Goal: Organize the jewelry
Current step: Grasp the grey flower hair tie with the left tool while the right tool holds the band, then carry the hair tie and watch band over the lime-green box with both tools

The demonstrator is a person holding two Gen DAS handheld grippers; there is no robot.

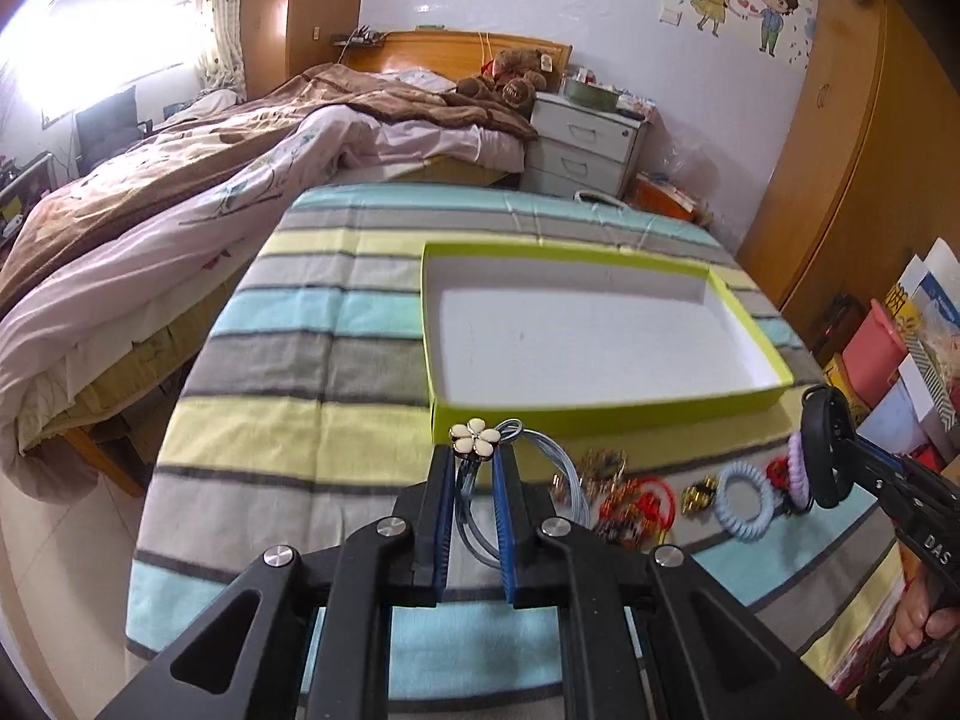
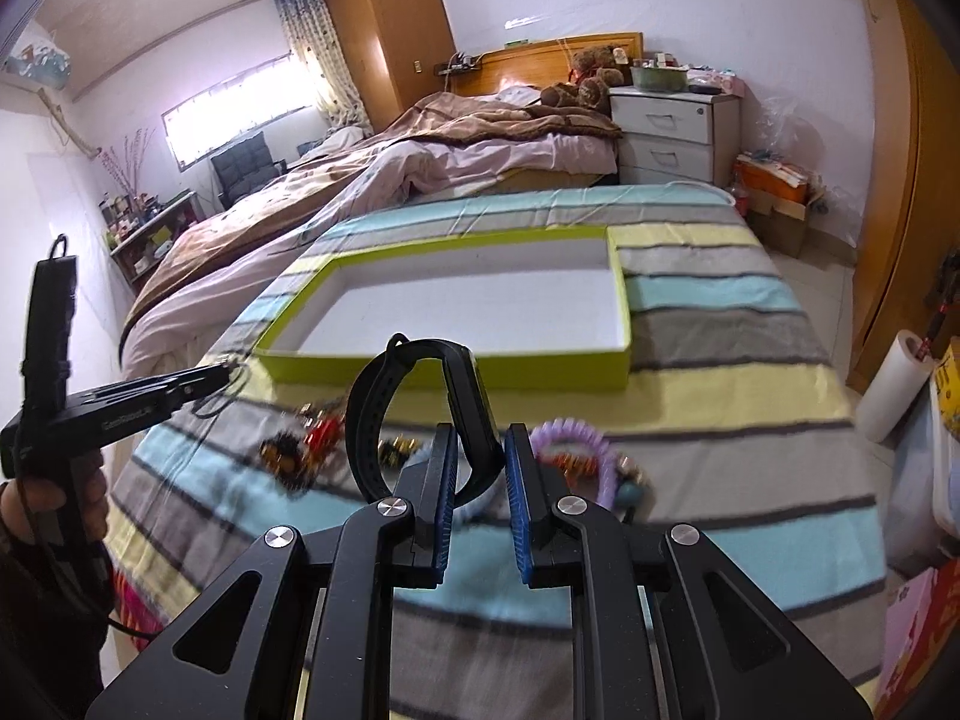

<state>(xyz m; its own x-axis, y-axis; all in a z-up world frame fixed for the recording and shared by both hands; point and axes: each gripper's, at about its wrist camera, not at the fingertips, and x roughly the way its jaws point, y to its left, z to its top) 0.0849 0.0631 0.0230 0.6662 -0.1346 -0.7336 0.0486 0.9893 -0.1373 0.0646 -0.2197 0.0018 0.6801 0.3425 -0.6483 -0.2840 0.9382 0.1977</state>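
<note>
Two beds fill the room; the nearer one carries a striped cover (image 1: 288, 372) in blue, grey and yellow bands, which serves as the work surface. On it lies an open tray (image 1: 606, 408) with a lime-green rim and a bare white floor. Loose jewelry and hair ties (image 1: 660, 498) lie in a row on the cover, just in front of the tray's near wall: a pale-blue coil tie (image 1: 743, 501), a lilac coil tie (image 2: 576, 450), red and gold pieces.

The right gripper (image 2: 477, 450) is clamped on a black wristband watch (image 2: 414, 414), held clear above the row, its strap loop standing upright.

The left gripper (image 1: 474, 462) has its fingers closed narrow on a thin blue-grey hair loop with a cream flower charm (image 1: 475, 440), lifted off the cover just before the tray's near wall.
</note>
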